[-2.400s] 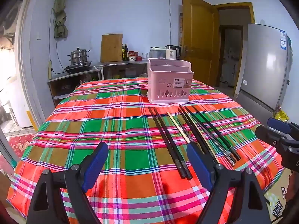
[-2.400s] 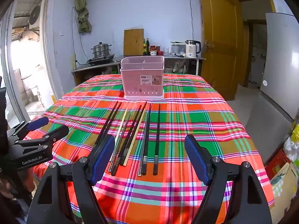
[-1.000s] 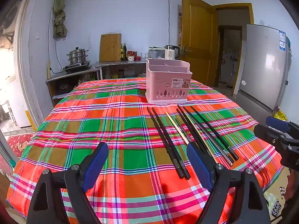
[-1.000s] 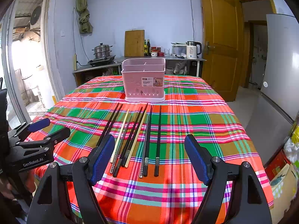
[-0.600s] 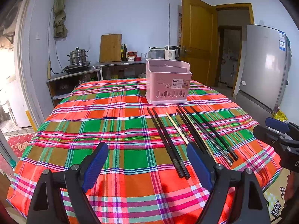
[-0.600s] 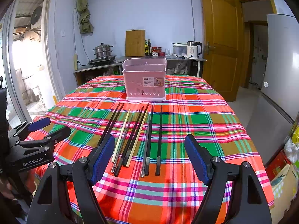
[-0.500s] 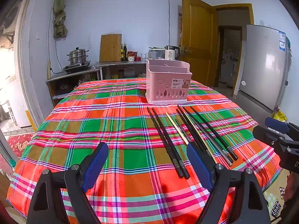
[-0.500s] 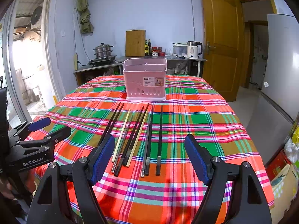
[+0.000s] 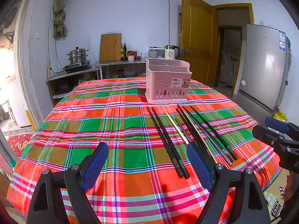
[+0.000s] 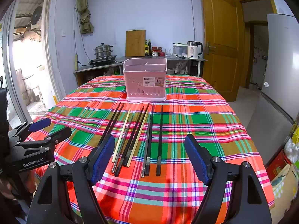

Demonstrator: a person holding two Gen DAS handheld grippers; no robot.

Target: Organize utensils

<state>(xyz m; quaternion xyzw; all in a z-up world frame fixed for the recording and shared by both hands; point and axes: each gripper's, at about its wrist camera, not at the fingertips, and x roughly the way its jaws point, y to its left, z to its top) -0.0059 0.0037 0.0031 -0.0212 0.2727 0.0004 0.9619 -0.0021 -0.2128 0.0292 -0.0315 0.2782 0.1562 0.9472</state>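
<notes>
Little has moved since 2.4 s ago: both views have edged slightly toward the table, and the chopsticks sit marginally higher in frame. Right gripper (image 10: 149, 156) jaws spread wide, holding nothing; blue ribbed pads on black arms. Left gripper (image 9: 147, 163) likewise spread and bare. Between and just ahead of the right jaws lie the chopsticks (image 10: 138, 136), thin straight rods, mostly glossy black, two pale wood-coloured, fanned side by side on the plaid tablecloth (image 10: 196, 123), woven-looking, red, green and pink. From the left wrist, chopsticks (image 9: 168, 141) lie ahead of the right-hand jaw. Beyond their far tips stands the pink basket (image 10: 145, 80), smooth plastic, boxy, with leaf-shaped cutouts.
</notes>
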